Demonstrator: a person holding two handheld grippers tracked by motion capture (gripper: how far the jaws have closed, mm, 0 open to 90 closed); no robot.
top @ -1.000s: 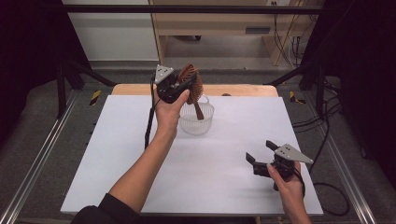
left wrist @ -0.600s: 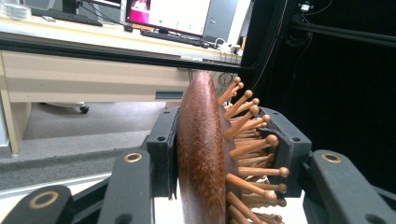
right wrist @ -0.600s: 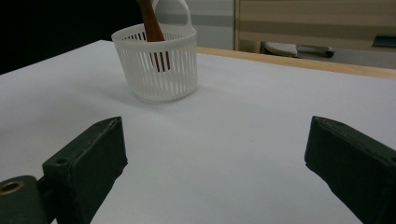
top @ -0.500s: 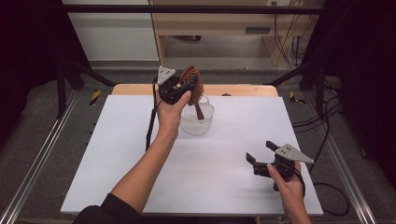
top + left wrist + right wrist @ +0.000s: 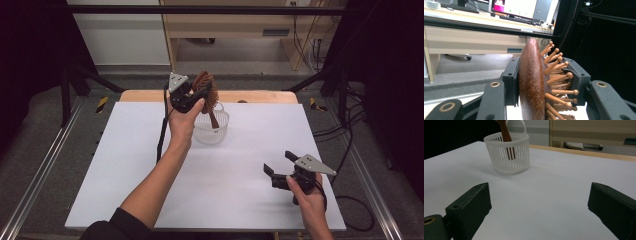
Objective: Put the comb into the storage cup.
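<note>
Clamping hairbrush (image 5: 534,82) head, right jaws wide apart

black fingers (image 5: 510,82), brass screws, dark sleeve (image 5: 117,227)

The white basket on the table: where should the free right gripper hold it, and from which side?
Grip the white basket by its thin upper rim, coming from above on the side away from the hairbrush handle inside. The right gripper is open and free; the slatted wall looks too wide.

A lab or office test room: black curtains (image 5: 30,60) and a metal frame (image 5: 35,180) surround the white worktop (image 5: 125,150); beyond the left fingers (image 5: 510,82), a desk (image 5: 469,37) with monitors (image 5: 524,7) and cables (image 5: 320,50).
</note>
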